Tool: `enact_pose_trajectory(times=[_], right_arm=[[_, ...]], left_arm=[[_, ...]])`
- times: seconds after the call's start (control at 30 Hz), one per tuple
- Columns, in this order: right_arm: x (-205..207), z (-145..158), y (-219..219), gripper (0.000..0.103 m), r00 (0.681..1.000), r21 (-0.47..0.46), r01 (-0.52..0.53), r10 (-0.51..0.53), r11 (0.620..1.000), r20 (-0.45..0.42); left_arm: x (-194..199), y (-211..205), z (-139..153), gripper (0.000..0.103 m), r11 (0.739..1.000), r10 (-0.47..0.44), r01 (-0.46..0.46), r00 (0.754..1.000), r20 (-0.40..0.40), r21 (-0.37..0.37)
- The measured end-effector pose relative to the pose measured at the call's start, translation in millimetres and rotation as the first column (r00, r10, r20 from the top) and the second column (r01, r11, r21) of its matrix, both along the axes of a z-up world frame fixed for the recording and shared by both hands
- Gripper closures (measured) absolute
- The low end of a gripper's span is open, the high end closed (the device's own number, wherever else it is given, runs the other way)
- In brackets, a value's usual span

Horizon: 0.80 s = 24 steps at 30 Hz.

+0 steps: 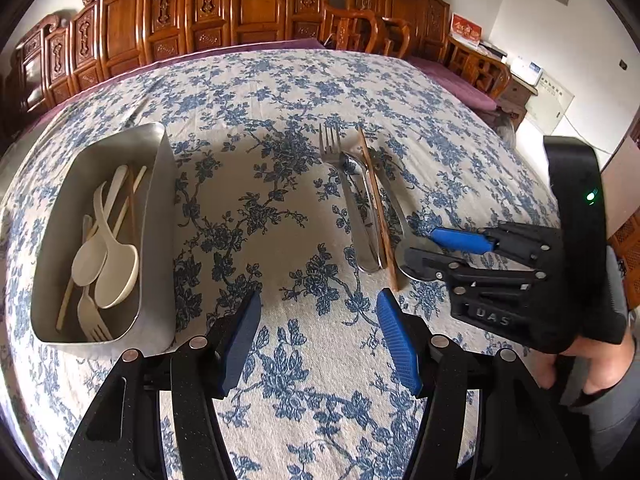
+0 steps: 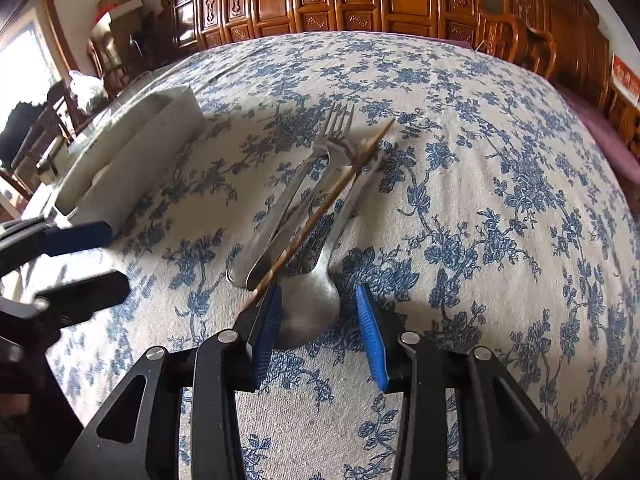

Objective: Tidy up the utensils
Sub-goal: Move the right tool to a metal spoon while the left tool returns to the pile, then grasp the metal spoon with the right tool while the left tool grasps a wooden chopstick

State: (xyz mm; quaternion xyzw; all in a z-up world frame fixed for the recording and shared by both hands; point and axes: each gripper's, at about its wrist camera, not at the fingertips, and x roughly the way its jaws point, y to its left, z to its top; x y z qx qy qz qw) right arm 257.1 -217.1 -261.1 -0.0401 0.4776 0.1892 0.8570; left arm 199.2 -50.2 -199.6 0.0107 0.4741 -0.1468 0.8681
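1. Cutlery lies in a loose pile on the table, which is covered by a blue-flowered cloth: a metal fork, a second metal piece overlapping it, a metal spoon and a single brown chopstick lying across them.
2. The spoon's bowl points toward the near edge, its handle running away under the chopstick; the fork's tines point to the far side.
3. The right gripper sits low at the near end of the pile with its jaws apart, one blue pad on each side of the spoon bowl; whether either pad touches the bowl cannot be told.
4. The near tip of the chopstick ends at that gripper's left pad.
5. The left gripper hovers above bare cloth, near the viewer and left of the pile, its jaws wide apart and holding nothing.
6. A metal tray stands to the left, well apart from the pile.
7. Inside the tray lie cream plastic spoons, a cream fork and pale chopsticks.
8. Carved wooden chairs line the far side.
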Motion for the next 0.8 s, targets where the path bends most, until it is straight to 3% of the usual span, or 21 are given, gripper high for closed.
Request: enact_pose_trajectory(times=[0.3,0.5,0.67,0.8], right_arm=[[-7.0,-1.0,8.0,0.064,0.999,-0.06,0.022,-0.02,0.998,0.034],[-8.8,-0.5,10.7,0.079,0.998,-0.072,0.047,-0.044,0.996,0.043],[-4.1,3.8,-3.4,0.095,0.997,0.013,0.075,-0.075,0.997,0.022],[-1.7,13.5,-11.5,0.099,0.997,0.059,0.077,-0.078,0.995,0.028]], left_arm=[[-8.8,5.8,10.8,0.046,1.0,0.014,-0.013,1.0,0.016,-0.005],[-13.7,2.5,14.4,0.046,1.0,0.011,-0.011,1.0,0.022,0.002],[-15.5,-0.7,15.1,0.046,1.0,0.012,-0.012,1.0,0.021,0.008],[-11.0,-6.4,9.5,0.046,1.0,0.013,-0.013,1.0,0.008,0.015]])
